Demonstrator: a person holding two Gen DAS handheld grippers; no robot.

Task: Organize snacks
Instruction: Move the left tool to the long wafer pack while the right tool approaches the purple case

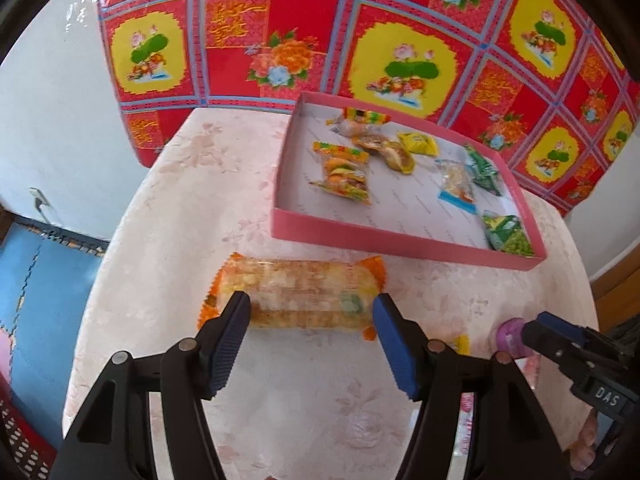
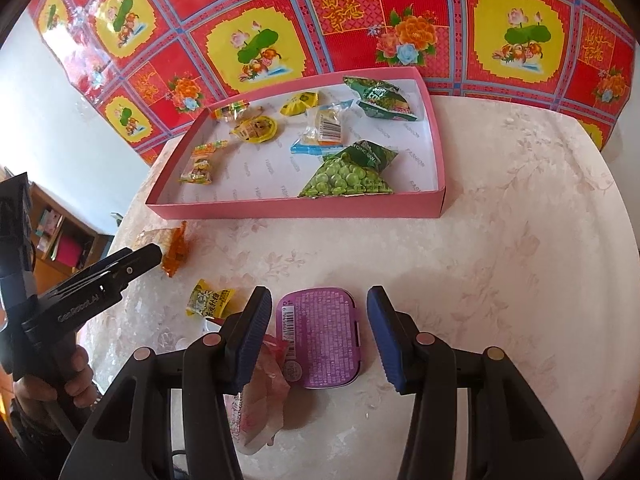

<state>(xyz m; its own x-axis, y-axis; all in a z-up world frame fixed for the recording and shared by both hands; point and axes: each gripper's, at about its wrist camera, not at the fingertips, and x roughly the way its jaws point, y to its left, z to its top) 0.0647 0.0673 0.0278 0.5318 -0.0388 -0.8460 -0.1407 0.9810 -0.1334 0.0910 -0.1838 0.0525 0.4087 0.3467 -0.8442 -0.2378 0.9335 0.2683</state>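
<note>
From the left wrist, the left gripper [image 1: 310, 312] is seen above a round table [image 1: 168, 248] with its fingers apart. Between the blue pads lies a cracker roll [image 1: 296, 292] — its long axis runs left to right across the view, crimped orange ends pointing toward each finger. The pads stand at or just beside the roll's ends; a firm press cannot be made out. Beyond the roll, near the table's far edge, a pink tray [image 1: 400, 242] is set at a slant, and small snack packets are scattered inside it, among them a green pea bag [image 1: 508, 236] in the near right corner. At the right edge the right gripper [image 1: 536, 330] is visible beside a purple tin [image 1: 510, 336].

From the right wrist, the right gripper [image 2: 318, 332] is held with its fingers apart on either side of the purple tin [image 2: 320, 338], clear gaps being left on both sides. The tin lies flat, label up, its longer side running away from the camera. A pink wrapper [image 2: 260, 392] is partly tucked under the left finger, and a yellow candy [image 2: 210, 304] lies just left of it. The tray [image 2: 296, 208] is seen farther back — its long side runs across the view, the pea bag [image 2: 348, 176] near its front wall. At the left, the left gripper [image 2: 156, 250] is held by a hand [image 2: 52, 384], the roll's orange end [image 2: 176, 252] just beside its tip.
</note>
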